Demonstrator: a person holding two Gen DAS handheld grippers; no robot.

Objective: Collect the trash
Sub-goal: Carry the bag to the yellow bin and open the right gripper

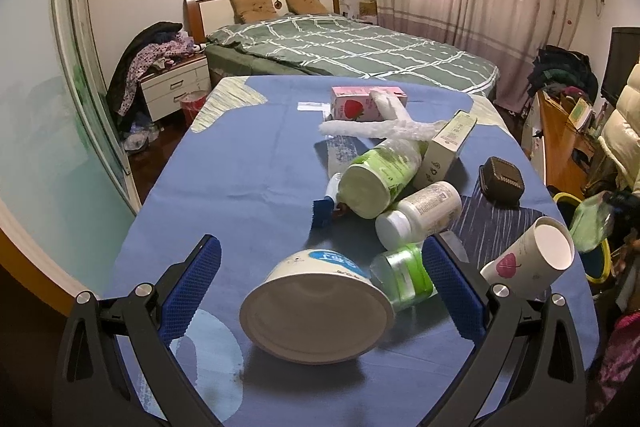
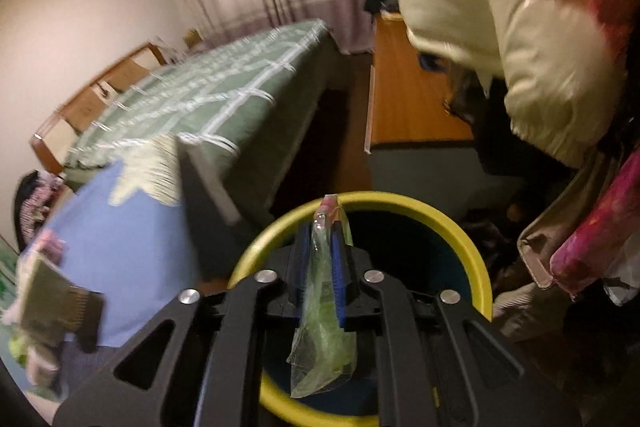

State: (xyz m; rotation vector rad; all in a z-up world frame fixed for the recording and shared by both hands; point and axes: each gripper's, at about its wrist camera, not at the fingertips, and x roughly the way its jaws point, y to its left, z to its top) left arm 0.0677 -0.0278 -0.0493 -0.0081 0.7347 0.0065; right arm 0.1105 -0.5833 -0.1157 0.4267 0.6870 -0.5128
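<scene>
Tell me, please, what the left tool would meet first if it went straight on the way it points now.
Most likely the white round plastic tub lying on its side on the blue tablecloth. It sits between the open fingers of the left tool, just ahead; exact depth is unclear in the fisheye view.

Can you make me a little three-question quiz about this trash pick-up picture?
1. True or false: the right gripper is over the yellow-rimmed bin.
2. What is between the right gripper's jaws? A) paper cup B) clear green plastic wrapper C) pill bottle
3. Fill in: the big white tub in front of the left gripper lies on its ____.

Key:
1. True.
2. B, the clear green plastic wrapper.
3. Side; the left jaws stand wide open, off it.
</scene>
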